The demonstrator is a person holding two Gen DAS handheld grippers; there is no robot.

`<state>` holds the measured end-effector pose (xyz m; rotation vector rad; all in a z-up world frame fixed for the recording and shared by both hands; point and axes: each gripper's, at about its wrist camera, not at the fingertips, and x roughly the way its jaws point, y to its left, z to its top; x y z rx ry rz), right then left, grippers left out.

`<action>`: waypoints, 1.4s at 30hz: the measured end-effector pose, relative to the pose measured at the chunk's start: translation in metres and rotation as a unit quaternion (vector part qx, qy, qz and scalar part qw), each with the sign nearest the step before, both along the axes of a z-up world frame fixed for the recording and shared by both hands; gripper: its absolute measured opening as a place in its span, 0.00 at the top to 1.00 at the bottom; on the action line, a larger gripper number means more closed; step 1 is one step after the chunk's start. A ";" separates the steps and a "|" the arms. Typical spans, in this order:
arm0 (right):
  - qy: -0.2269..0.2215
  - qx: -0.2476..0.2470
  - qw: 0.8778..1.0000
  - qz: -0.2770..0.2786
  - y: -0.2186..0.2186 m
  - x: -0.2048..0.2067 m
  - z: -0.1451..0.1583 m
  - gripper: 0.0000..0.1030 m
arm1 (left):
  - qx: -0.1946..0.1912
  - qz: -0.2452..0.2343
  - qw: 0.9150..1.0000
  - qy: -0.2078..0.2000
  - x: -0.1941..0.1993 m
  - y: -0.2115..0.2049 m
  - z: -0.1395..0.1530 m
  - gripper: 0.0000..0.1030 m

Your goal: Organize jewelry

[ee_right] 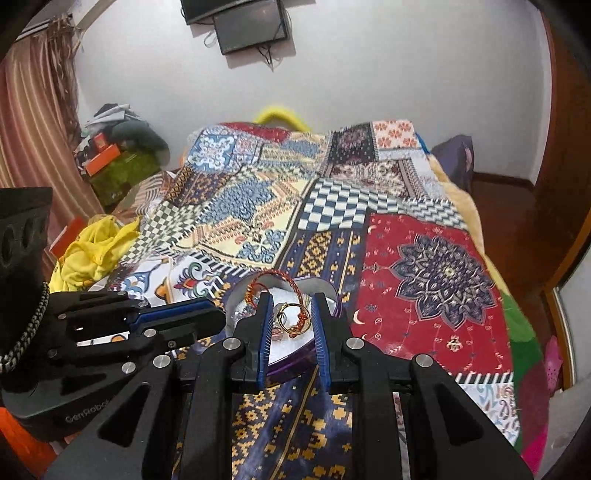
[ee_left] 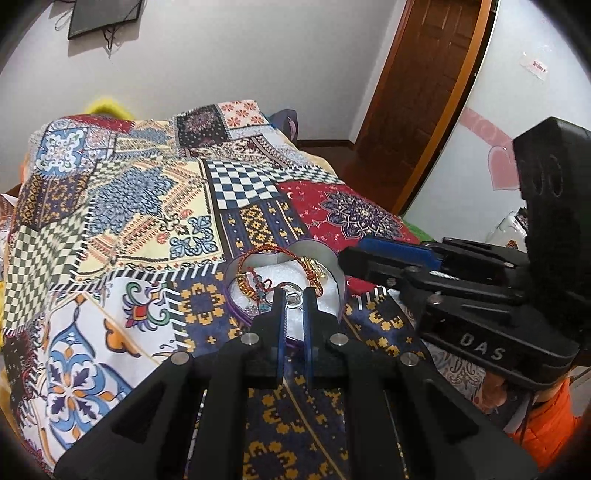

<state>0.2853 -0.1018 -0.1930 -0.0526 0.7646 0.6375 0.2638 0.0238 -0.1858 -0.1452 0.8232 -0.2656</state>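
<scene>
A purple heart-shaped jewelry box (ee_left: 334, 258) with white padding sits on the patchwork bedspread (ee_left: 147, 206). It holds a red braided bracelet (ee_left: 266, 253), gold rings (ee_left: 314, 267) and small charms. My left gripper (ee_left: 294, 297) hovers over the box's near edge, its jaws a narrow gap apart with a small silver ring (ee_left: 293, 291) between the tips; whether it is gripped is unclear. My right gripper (ee_right: 290, 306) is open over the same box (ee_right: 332, 291), its jaws on either side of a gold and copper wire ring (ee_right: 293, 319). The red bracelet (ee_right: 275, 278) arches behind it.
A wooden door (ee_left: 424, 92) stands at the right. Yellow cloth (ee_right: 96, 247) and boxes (ee_right: 114, 162) lie to the bed's left. A wall-mounted screen (ee_right: 251, 26) hangs behind the bed. Each gripper's body shows in the other view, the right one (ee_left: 480, 295) and the left one (ee_right: 110, 332).
</scene>
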 end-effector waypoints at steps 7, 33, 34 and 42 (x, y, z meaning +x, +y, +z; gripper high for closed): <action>0.029 0.002 1.000 0.004 0.001 0.012 -0.013 0.81 | -0.004 -0.009 1.000 0.014 0.014 -0.002 -0.009 0.94; -0.029 0.018 0.999 -0.005 -0.017 -0.031 0.050 0.78 | -0.016 0.032 0.997 -0.069 -0.039 0.015 0.070 0.93; -0.045 0.026 0.999 -0.007 -0.021 -0.042 0.063 0.77 | -0.016 0.035 0.996 -0.077 -0.044 0.015 0.077 0.93; -0.167 0.068 0.983 -0.029 -0.042 -0.114 0.131 0.77 | -0.016 0.065 0.978 -0.197 -0.118 0.018 0.158 0.85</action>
